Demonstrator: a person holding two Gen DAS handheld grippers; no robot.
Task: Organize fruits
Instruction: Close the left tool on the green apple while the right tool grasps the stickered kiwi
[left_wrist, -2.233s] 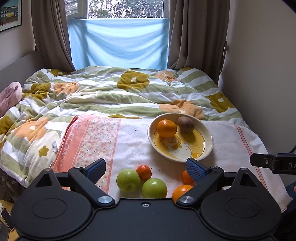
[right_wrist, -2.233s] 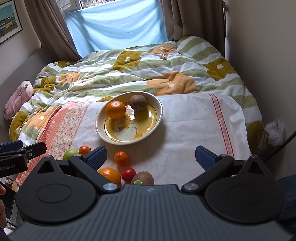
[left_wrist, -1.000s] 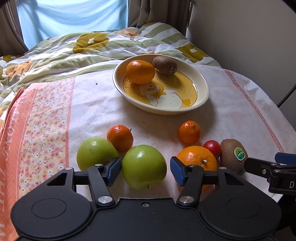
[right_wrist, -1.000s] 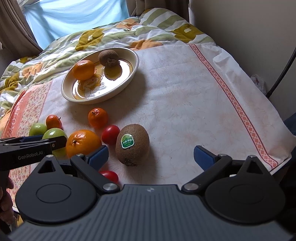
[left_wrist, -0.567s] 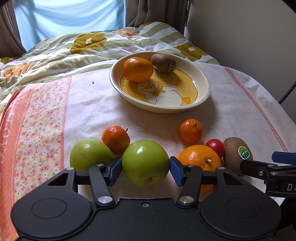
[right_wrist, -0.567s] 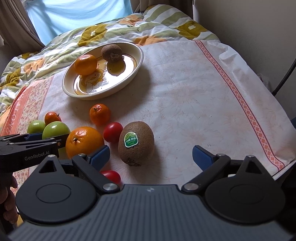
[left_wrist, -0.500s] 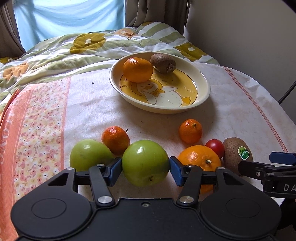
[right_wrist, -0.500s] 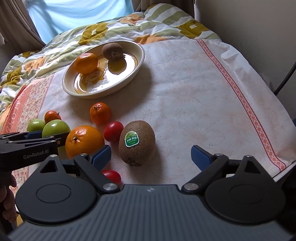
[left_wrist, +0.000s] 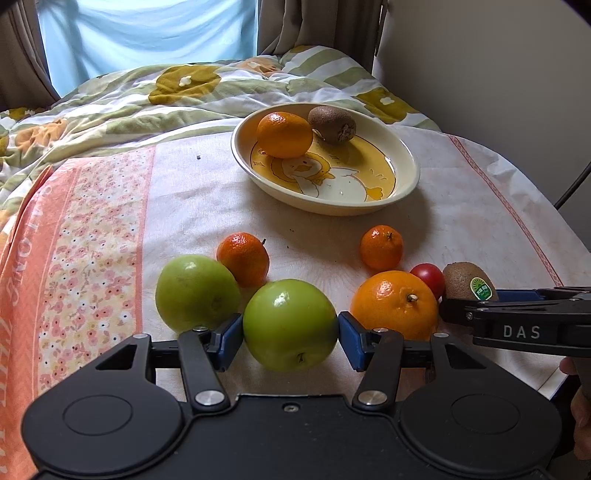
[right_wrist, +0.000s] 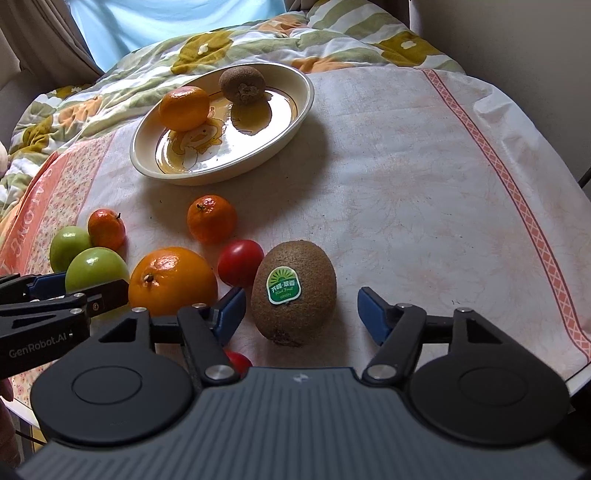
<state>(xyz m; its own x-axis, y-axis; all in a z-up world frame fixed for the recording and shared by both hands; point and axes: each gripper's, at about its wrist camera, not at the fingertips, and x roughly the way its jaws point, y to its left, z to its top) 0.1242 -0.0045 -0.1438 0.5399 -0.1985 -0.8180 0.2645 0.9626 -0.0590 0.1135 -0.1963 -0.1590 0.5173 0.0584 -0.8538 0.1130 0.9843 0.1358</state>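
The left gripper (left_wrist: 290, 329) has its blue pads pressed on both sides of the near green apple (left_wrist: 290, 329), at six o'clock from the dish (left_wrist: 402, 184); smooth and round, it may squirt out, or nudge the other apple (left_wrist: 197, 293) touching at its ten o'clock. The right gripper (right_wrist: 301, 313) has its fingers apart around the stickered kiwi (right_wrist: 294, 291), neither pad touching; closing could clip the tomato (right_wrist: 240, 262) at the kiwi's ten o'clock

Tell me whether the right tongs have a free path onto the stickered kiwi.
Probably yes: the right tongs are open astride the stickered kiwi, nothing between; the tomato sits close to the left.
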